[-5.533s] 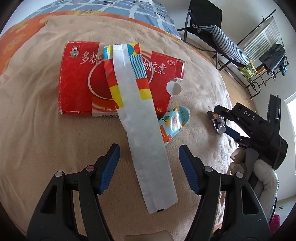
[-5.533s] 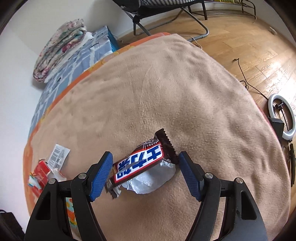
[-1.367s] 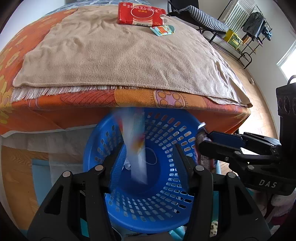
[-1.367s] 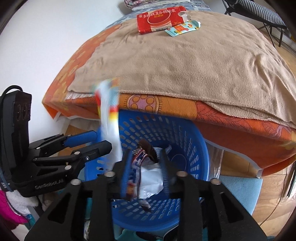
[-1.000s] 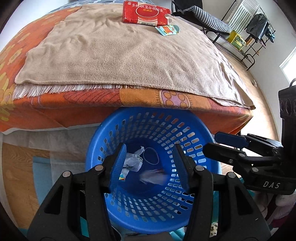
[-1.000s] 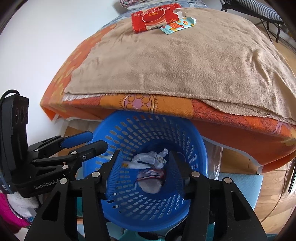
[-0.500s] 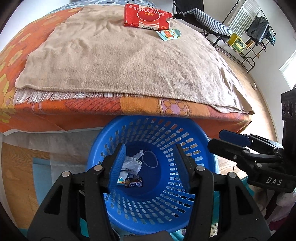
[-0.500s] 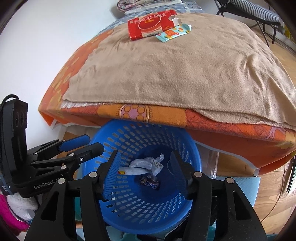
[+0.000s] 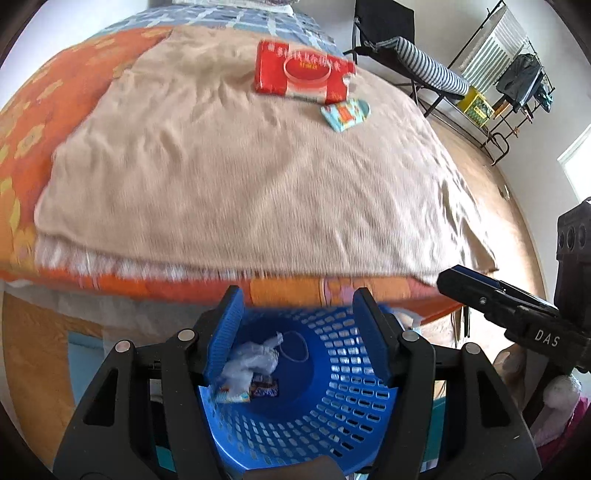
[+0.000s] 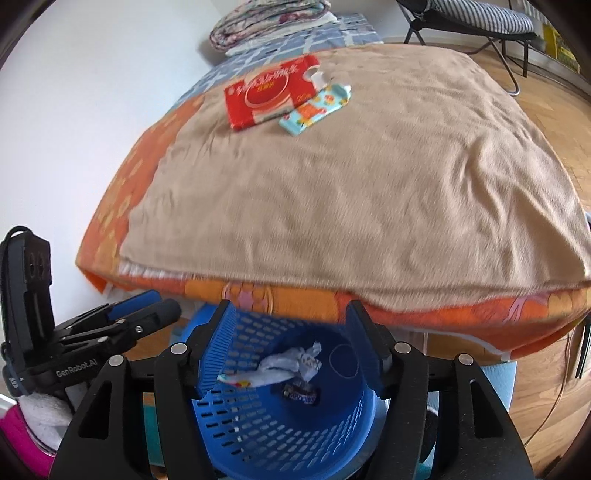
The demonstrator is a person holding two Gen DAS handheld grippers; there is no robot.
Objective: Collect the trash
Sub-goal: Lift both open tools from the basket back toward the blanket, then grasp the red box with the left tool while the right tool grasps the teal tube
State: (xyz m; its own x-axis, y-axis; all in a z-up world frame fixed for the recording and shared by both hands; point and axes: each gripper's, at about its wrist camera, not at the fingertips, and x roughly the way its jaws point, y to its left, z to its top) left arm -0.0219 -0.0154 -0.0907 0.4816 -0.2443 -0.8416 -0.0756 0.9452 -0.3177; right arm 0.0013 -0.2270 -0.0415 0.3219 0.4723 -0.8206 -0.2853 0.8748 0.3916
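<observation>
A blue slotted basket (image 9: 332,406) stands on the floor against the bed's end. At its bottom lie a crumpled white wrapper (image 9: 251,363), a striped paper strip (image 10: 236,380) and a dark chocolate-bar wrapper (image 9: 264,389). My left gripper (image 9: 298,295) hovers above the basket rim, its jaws opening with nothing between them. Alongside it my right gripper (image 10: 290,306) does the same, likewise empty. Far up the bed, a red box (image 9: 301,72) and a teal sachet (image 9: 345,112) lie on the beige blanket (image 9: 240,177).
The bed has an orange patterned cover (image 10: 295,295) under the blanket. A folded quilt (image 10: 269,22) lies at its head. A striped lounge chair (image 9: 417,70) and a clothes rack (image 9: 517,85) stand on the wooden floor to the right.
The strip and the chocolate wrapper dropped from the grippers into the basket. Both grippers have since risen and drawn back with jaws wider, so more of the bed shows.
</observation>
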